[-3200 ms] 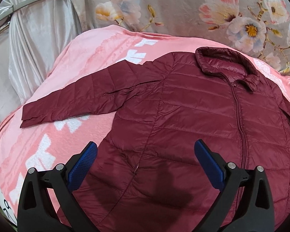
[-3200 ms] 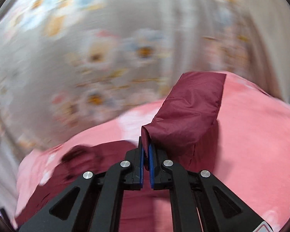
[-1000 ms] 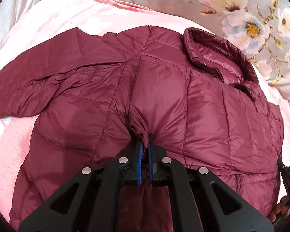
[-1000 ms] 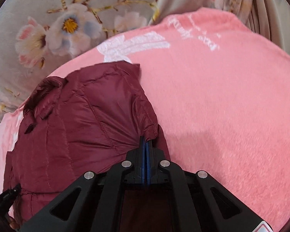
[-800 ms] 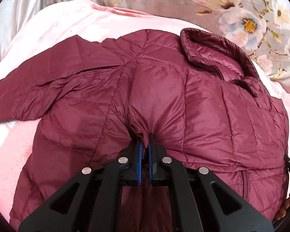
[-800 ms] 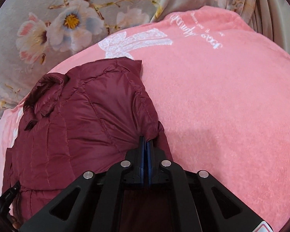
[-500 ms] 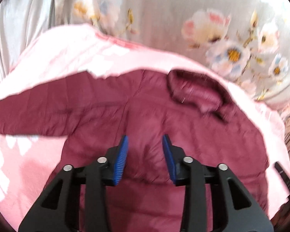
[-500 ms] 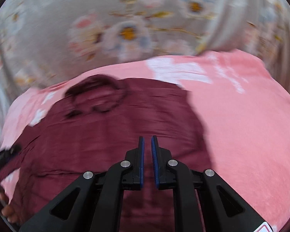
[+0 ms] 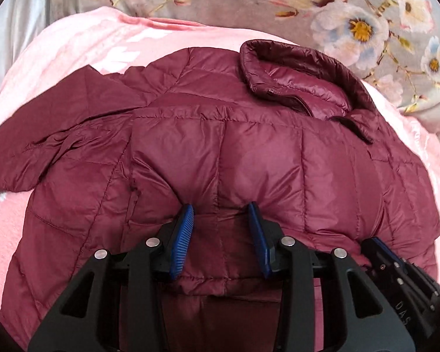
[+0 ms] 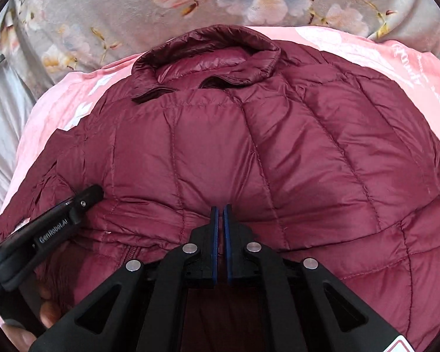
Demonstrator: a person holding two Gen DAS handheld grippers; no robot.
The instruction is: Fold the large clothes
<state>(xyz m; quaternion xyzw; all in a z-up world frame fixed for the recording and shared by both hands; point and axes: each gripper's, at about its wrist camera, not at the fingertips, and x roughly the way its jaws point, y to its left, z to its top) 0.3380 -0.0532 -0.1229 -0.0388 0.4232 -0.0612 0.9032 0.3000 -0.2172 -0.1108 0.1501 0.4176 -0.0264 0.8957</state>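
- Maroon quilted fabric fills the left wrist view: a puffer jacket (image 9: 249, 152) lies spread on a pink blanket (image 9: 82, 47), its stand-up collar (image 9: 302, 85) at the far end, towards a grey floral cloth (image 9: 322, 8) behind.
- One sleeve (image 9: 50, 143) stretches off to the left across the blanket; a folded-over layer of the jacket lies across the chest below the collar.
- Left gripper (image 9: 220, 228) sits low over the folded layer's near edge, jaws parted to a moderate gap with the blue pads (image 9: 182, 243) either side of a ridge of fabric; nothing is pinched between them.
- Right gripper (image 9: 396, 267) shows at the lower right edge of this view, against the jacket's near side.

- From the right wrist view, the same jacket (image 10: 278, 152) bulges up in front, collar (image 10: 208, 55) far and centred, pink blanket (image 10: 366, 50) around it.
- Right gripper (image 10: 220, 214) has its jaws almost together, only a thin slit between the blue pads (image 10: 214, 240), tips against the puffed fabric; I cannot tell whether any cloth is caught in the slit.
- Left gripper (image 10: 82, 202) reaches in from the lower left, its tip resting on the jacket, with fingers of the holding hand (image 10: 23, 328) visible beneath it.
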